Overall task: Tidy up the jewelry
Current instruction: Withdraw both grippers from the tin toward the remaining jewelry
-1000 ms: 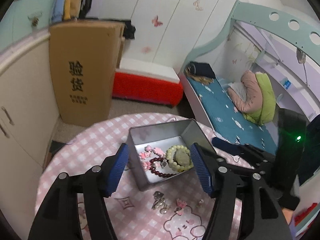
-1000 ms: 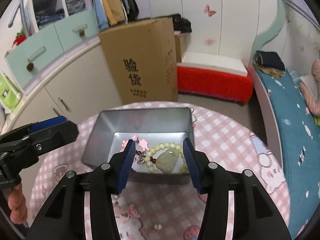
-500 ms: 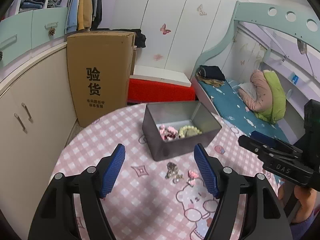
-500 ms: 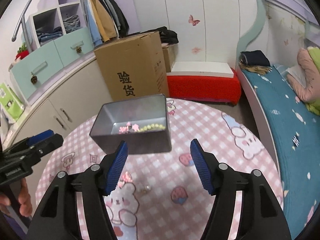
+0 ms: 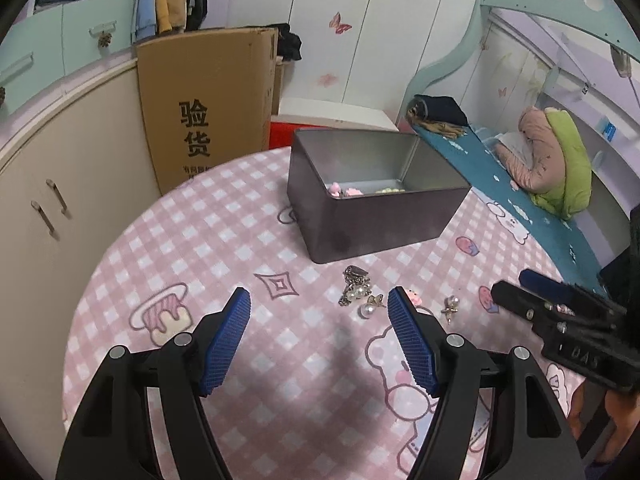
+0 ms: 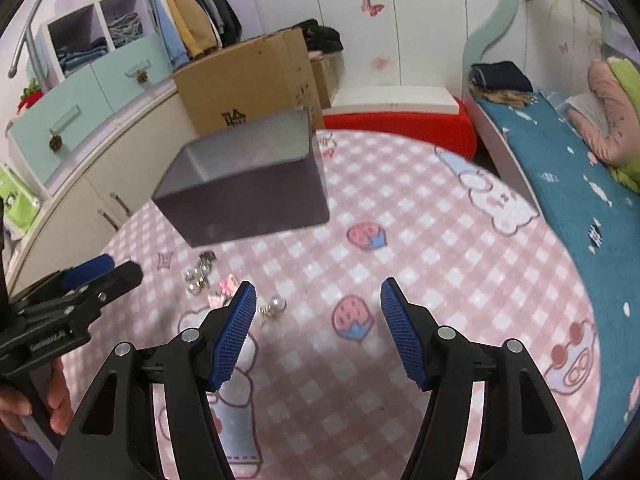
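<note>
We hold both grippers low over the round table (image 5: 168, 216), its cloth a pink-and-white check printed with cartoon bears and cakes. The left gripper (image 5: 319, 308) points toward the tin (image 5: 380, 216), jaws wide, ribbed blue pads (image 5: 228, 340) holding nothing. The right gripper (image 6: 318, 294) sits level beside it, jaws equally wide and empty. The tin is a rectangular box of dull grey metal, open-topped, with pink charms and pale beads showing inside. Loose jewelry (image 5: 356, 290), pearls, metal clasps and a pink charm, lies on the cloth just in front of the tin, near our left gripper's tips.
</note>
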`<state>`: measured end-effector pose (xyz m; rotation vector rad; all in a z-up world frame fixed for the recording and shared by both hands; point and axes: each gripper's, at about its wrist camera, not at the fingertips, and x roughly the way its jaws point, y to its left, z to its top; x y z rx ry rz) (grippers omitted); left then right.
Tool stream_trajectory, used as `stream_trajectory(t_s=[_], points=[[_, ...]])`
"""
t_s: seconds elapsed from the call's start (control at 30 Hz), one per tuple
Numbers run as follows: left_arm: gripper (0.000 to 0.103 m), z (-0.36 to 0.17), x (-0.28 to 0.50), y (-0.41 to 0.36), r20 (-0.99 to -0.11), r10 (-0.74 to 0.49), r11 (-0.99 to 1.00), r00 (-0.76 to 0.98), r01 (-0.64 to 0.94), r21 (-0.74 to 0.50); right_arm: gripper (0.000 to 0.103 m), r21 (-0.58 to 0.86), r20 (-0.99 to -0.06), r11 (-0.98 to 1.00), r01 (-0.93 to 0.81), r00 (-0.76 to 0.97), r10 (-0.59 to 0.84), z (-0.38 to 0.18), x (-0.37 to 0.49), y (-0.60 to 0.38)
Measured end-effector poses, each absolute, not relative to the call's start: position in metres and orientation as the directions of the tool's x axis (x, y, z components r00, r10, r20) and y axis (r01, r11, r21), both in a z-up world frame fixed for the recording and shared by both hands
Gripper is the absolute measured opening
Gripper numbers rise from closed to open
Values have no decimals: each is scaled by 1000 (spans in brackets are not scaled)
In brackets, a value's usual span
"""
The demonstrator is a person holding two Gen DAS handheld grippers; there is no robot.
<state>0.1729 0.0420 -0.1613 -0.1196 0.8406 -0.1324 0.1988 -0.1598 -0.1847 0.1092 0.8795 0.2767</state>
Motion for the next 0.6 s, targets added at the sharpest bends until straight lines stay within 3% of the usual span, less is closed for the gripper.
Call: stream_trajectory(t_s=[0.6], points=[[69,-190,216,23,-794,-156,988,588,83,-133,63,229,-770,950,-213,558,311,-207,204,-150]])
